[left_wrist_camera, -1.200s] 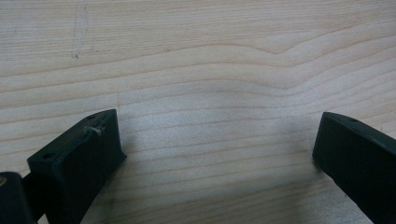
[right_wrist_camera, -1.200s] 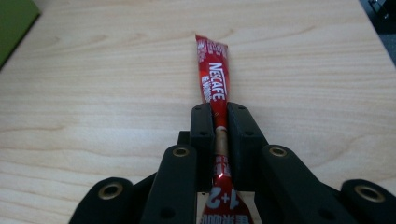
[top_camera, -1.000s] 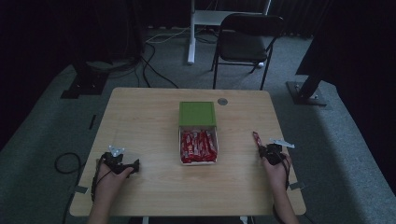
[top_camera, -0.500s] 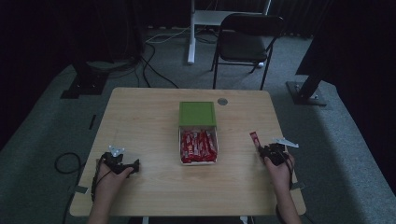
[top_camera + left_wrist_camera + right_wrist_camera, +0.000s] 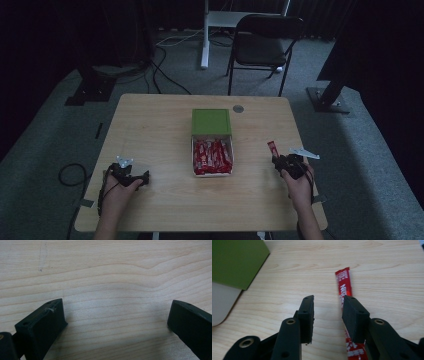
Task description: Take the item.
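Note:
A red stick packet (image 5: 344,282) lies flat on the wooden table (image 5: 160,125), pointing away from me. My right gripper (image 5: 328,300) is open just above it. The packet runs under the right jaw, not through the gap between the jaws. In the high view the packet (image 5: 272,148) sticks out ahead of the right gripper (image 5: 286,161) near the table's right side. My left gripper (image 5: 117,305) stands wide open over bare wood at the front left (image 5: 131,175), with nothing between its jaws.
At the table's middle an open white box (image 5: 193,155) holds several red packets (image 5: 212,156), with its green lid (image 5: 211,121) folded back behind it. In the right gripper view the green lid (image 5: 235,262) shows at the upper left. A chair (image 5: 260,45) stands beyond the table.
The right hand has shifted slightly by the red packet, which stays near the same spot. The left hand has not moved.

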Motion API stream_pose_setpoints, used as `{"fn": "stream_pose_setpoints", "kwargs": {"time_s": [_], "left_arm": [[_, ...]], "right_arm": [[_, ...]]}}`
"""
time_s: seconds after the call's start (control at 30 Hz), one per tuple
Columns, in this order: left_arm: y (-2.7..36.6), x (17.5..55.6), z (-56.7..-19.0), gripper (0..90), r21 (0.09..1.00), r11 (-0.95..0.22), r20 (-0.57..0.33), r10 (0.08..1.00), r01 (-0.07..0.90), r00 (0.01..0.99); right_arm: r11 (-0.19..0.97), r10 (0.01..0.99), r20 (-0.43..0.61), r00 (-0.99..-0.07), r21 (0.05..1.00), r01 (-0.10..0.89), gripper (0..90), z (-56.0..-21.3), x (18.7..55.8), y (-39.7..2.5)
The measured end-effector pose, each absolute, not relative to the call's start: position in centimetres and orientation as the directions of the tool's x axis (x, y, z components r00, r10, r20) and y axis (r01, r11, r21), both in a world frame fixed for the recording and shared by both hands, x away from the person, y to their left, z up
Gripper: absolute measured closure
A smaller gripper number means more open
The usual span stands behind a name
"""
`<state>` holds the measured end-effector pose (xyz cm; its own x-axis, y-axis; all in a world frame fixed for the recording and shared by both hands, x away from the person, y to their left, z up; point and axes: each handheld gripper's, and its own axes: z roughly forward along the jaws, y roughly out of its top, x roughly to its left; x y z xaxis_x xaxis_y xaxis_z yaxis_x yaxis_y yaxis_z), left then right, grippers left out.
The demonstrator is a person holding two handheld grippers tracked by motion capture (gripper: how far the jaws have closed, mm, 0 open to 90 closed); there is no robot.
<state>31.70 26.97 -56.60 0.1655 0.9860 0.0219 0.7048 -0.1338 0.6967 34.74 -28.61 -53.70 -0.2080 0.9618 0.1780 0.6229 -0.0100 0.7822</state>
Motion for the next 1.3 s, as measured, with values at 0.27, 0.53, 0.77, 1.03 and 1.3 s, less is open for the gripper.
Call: {"fn": "stream_pose_setpoints", "kwargs": {"time_s": [0.27, 0.53, 0.77, 1.03, 1.3], "left_arm": [[27.0, 31.7, -56.6, 2.0, 0.697, -0.134, 0.022, 0.986, 0.705, 0.166], [27.0, 31.7, -56.6, 2.0, 0.697, -0.134, 0.022, 0.986, 0.705, 0.166], [27.0, 31.7, -56.6, 2.0, 0.697, -0.134, 0.022, 0.986, 0.705, 0.166], [27.0, 31.7, -56.6, 2.0, 0.697, -0.134, 0.022, 0.986, 0.705, 0.166], [27.0, 31.7, -56.6, 2.0, 0.696, -0.135, 0.023, 0.986, 0.705, 0.167]], "right_arm": [[0.034, 0.933, 0.193, -0.305, 0.795, 0.606, 59.6, -54.1, 34.4, -27.5], [0.074, 0.923, 0.170, -0.345, 0.801, 0.594, 59.4, -54.7, 34.4, -26.9], [0.103, 0.923, 0.155, -0.351, 0.783, 0.614, 57.6, -56.0, 34.4, -26.5], [0.156, 0.925, 0.106, -0.365, 0.769, 0.619, 55.8, -56.7, 34.4, -25.8], [0.192, 0.923, 0.067, -0.378, 0.772, 0.606, 50.3, -57.0, 34.3, -25.5]]}}
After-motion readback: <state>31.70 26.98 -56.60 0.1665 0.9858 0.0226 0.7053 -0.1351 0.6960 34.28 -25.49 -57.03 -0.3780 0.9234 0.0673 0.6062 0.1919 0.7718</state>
